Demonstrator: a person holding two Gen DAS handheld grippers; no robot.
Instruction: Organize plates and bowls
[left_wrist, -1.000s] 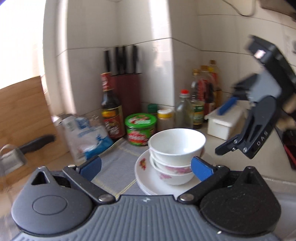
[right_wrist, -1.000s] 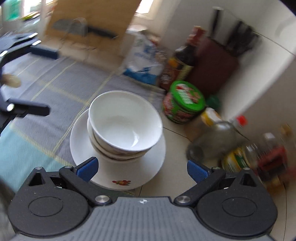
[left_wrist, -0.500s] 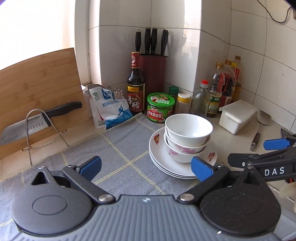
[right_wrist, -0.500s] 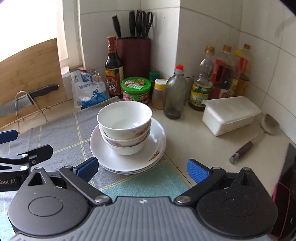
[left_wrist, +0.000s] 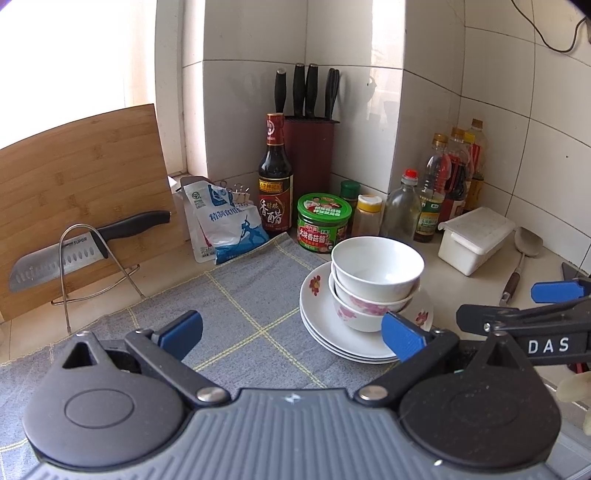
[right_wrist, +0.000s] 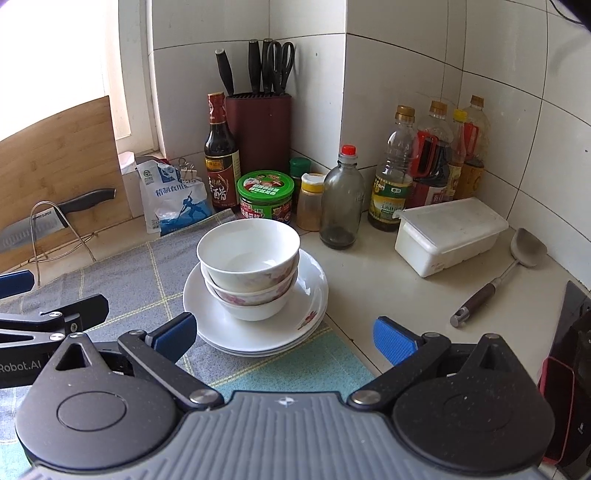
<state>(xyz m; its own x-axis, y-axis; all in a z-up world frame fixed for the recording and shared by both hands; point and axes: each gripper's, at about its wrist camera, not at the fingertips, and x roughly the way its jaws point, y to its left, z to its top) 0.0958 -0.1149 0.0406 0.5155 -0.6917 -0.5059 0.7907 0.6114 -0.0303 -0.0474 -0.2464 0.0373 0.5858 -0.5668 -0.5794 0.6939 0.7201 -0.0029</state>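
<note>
I am holding my left gripper (left_wrist: 291, 330) wide apart with nothing between its fingers, and my right gripper (right_wrist: 284, 334) is gaping just as wide and empty. The stack of bowls (right_wrist: 249, 271) is sitting on the stack of plates (right_wrist: 310, 291) just ahead of my right gripper, a little toward its left finger; from my left gripper the bowls (left_wrist: 375, 278) and plates (left_wrist: 314, 299) are lying ahead and to the right, with the near rim just behind its right fingertip. Neither gripper is touching the dishes. The plates are resting on the right edge of the gray cloth (left_wrist: 236, 306), overhanging onto the bare counter (right_wrist: 373, 284). To the left of the stack the cloth is lying open. Beyond the stack, a green jar (right_wrist: 266, 197), a clear bottle (right_wrist: 341, 199) and a dark bottle (right_wrist: 219, 155) are crowding the corner. To the right, a white box (right_wrist: 448, 234) and a spatula (right_wrist: 496, 275) are lying well apart from the plates, leaving bare counter between.
</note>
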